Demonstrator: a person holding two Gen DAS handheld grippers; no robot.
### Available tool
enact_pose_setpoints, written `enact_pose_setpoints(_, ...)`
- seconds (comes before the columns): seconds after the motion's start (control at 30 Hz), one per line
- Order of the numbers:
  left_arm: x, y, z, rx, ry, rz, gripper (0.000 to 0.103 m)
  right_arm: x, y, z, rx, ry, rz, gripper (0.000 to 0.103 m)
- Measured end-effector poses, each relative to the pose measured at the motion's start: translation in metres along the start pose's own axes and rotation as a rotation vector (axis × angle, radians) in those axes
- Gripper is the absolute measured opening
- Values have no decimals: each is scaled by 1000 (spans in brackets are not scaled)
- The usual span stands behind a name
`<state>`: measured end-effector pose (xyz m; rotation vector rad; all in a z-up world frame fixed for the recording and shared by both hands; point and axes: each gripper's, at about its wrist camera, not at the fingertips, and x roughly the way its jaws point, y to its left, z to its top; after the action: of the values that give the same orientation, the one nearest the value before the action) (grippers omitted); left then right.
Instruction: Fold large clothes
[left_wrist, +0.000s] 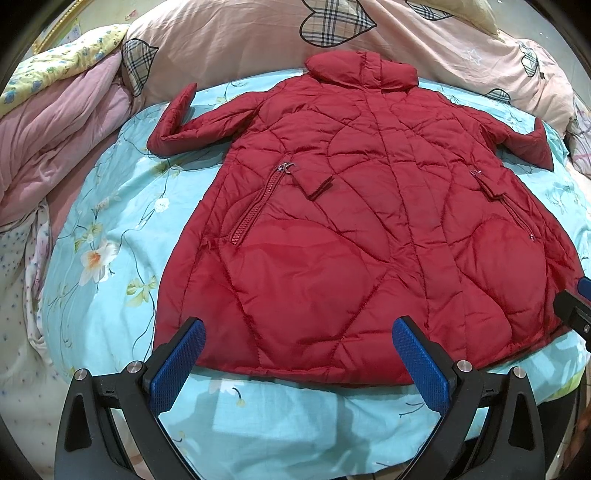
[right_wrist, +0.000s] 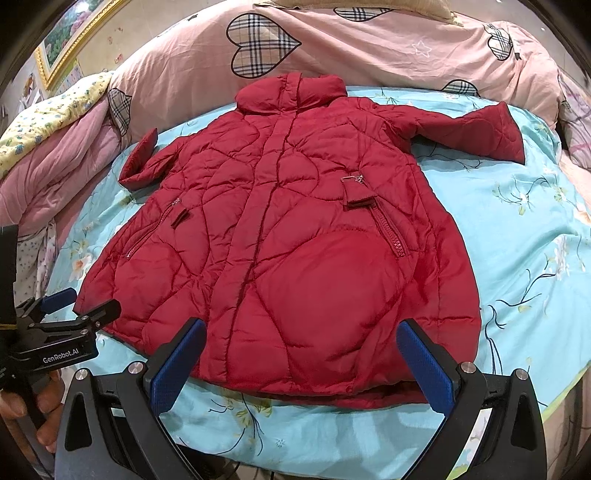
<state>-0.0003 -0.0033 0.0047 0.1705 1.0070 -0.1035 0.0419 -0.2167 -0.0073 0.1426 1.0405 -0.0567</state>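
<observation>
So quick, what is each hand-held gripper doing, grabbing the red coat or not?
Left hand-held gripper: open, holding nothing.
Right hand-held gripper: open, holding nothing.

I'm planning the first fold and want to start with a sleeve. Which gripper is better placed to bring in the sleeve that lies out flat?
Probably the right gripper. The flat sleeve lies on its side of the red coat. The left gripper hovers open over the opposite hem corner, nearer the sleeve with the upturned cuff.

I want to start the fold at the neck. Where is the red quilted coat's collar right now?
The collar lies at the far end of the red quilted coat, against the pink heart-patterned duvet, top centre in both wrist views.
</observation>
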Motion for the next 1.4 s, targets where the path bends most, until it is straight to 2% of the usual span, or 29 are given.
enact_pose_setpoints(0.37, 1, -2, 1, -2, 2, -12, 102, 0, -1, -1, 0, -7, 1, 103)
enact_pose_setpoints(0.53, 7, -3, 1, 10, 43, -7, 102, -1, -1, 3, 0, -34, 3, 103)
enact_pose_setpoints(0.63, 11, -3, 2, 15, 59, -7, 102, 0, -1, 5, 9, -6, 1, 103)
enact_pose_setpoints(0.67, 11, -4, 3, 15, 80, -13, 102, 3, -3, 6, 18, 55, -6, 103)
enact_pose_setpoints(0.8, 13, -5, 4, 13, 102, -30, 102, 3, -4, 7, 24, 71, -4, 103)
enact_pose_setpoints(0.93, 14, -7, 5, 8, 80, -45, 102, 4, -4, 7, 22, 46, 3, 103)
enact_pose_setpoints(1.17, 22, -6, 9, 18, 92, -24, 102, 5, -11, 9, 47, 16, 19, 103)
enact_pose_setpoints(1.27, 26, -6, 13, 20, 84, -12, 102, 3, -17, 15, 45, -6, -6, 103)
enact_pose_setpoints(1.4, 29, -5, 20, 15, 73, -31, 102, -1, -32, 26, 65, -36, -33, 103)
